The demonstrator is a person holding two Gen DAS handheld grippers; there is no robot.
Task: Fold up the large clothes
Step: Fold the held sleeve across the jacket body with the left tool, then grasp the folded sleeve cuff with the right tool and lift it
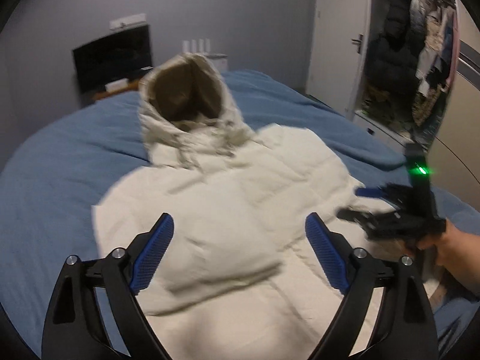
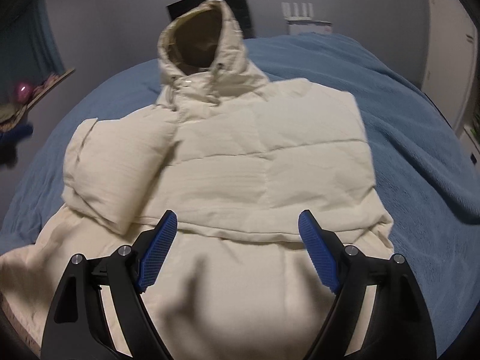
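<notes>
Left gripper: blue ribbed pads spread wide, grasping nothing, poised above the near hem. Right gripper: likewise released and unloaded; in the left wrist view it appears ahead and to the right of the left gripper, by the garment's right edge, held in a bare hand. Cream quilted puffer jacket with hood: lies directly beneath and ahead of both grippers on the blue fleece bed cover; long axis runs straight away from them, hem nearest, brown-lined hood farthest and standing up. One sleeve already lies folded across the body, ahead-left of the right gripper; the opposite side also looks tucked in. Judgement: next fold is probably hem toward hood, along that axis, with both grippers about equally near the hem. Beyond the bed: dark screen, white door.
</notes>
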